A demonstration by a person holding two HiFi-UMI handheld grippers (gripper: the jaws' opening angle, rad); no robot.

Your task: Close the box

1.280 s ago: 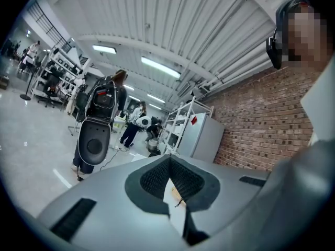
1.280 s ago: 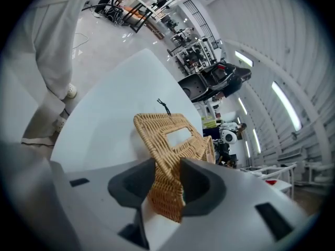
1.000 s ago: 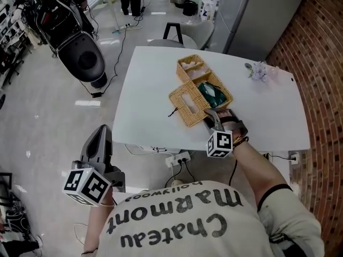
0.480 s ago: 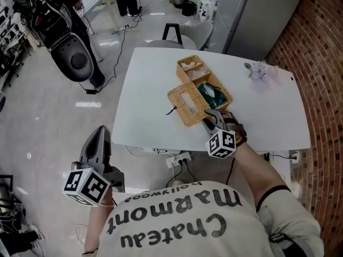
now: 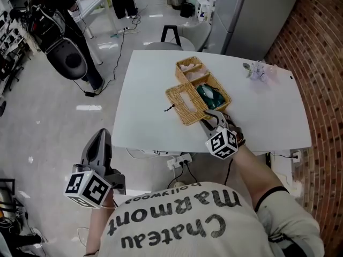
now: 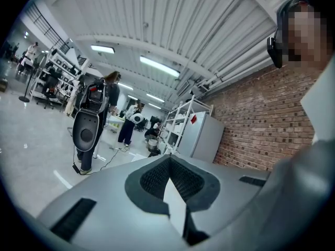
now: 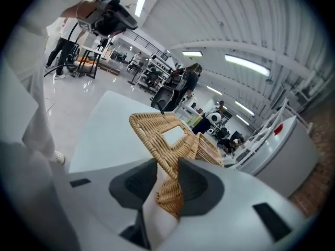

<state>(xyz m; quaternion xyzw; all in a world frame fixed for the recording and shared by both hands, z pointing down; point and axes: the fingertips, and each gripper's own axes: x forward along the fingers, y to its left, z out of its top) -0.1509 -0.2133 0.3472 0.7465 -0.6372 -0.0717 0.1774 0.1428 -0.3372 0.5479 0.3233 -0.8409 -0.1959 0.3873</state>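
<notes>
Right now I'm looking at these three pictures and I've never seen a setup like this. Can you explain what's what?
There is no robot here: a person holds a hand tool with two jaws in each hand. One picture comes from a camera on the person's head, looking down. The other two come from cameras riding on each tool, looking along its jaws. On the white table stands an open wicker box with something green inside, and a small pale purple thing lies near the far right corner. The right gripper has just been closing its jaws on the edge of the box's wicker lid, which is between them. The left gripper hangs off the table's near side, jaws together, holding nothing.
</notes>
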